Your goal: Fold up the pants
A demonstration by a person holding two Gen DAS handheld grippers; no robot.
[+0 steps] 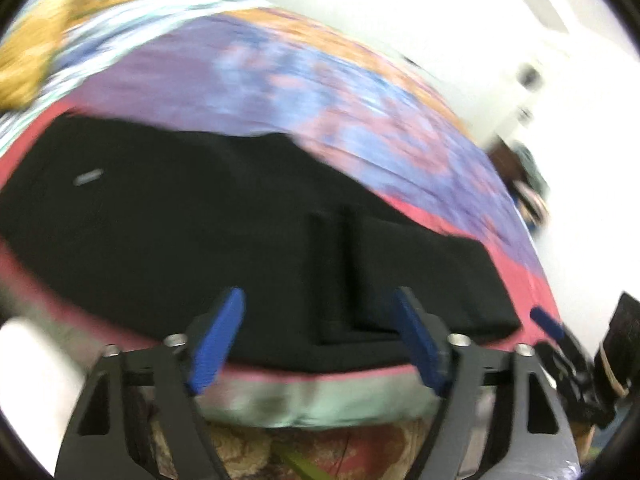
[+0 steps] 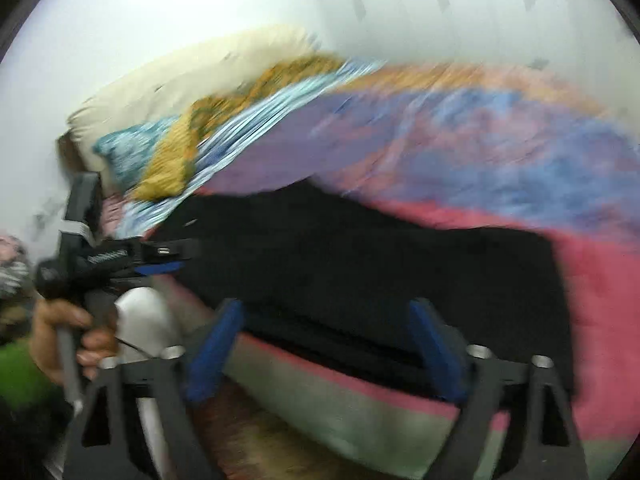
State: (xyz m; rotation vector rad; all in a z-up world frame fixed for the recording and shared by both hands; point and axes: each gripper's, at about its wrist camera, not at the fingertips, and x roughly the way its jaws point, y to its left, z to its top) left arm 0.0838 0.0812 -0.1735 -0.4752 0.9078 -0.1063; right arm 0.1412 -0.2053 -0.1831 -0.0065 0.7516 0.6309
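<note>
Your bed (image 1: 360,92), spread with a patchwork cover of purple, blue, orange and pink, fills most of both views, and both pictures are smeared by blur; the black cloth pants (image 1: 200,220) lie flat on its near part, running across the pink band from left to right, with a folded edge just beyond the near rim of the mattress; in the right wrist view the same pants (image 2: 400,264) sit between the pink strip and the purple field, the pink cover showing bare to their right; a cream pillow (image 2: 192,76) and a mustard and turquoise patterned cloth (image 2: 176,148) are heaped at the far left end of the bed against the pale wall; your left gripper (image 1: 320,338) hangs over the near edge of the pants, its blue fingers (image 1: 218,340) apart with nothing pinched between them; your right gripper (image 2: 326,352) hangs by the near edge too, its blue fingers (image 2: 438,350) spread wide and empty; in the right wrist view your left hand (image 2: 64,340) grips the black handle at the far left, a green sleeve (image 2: 20,372) below it.
</note>
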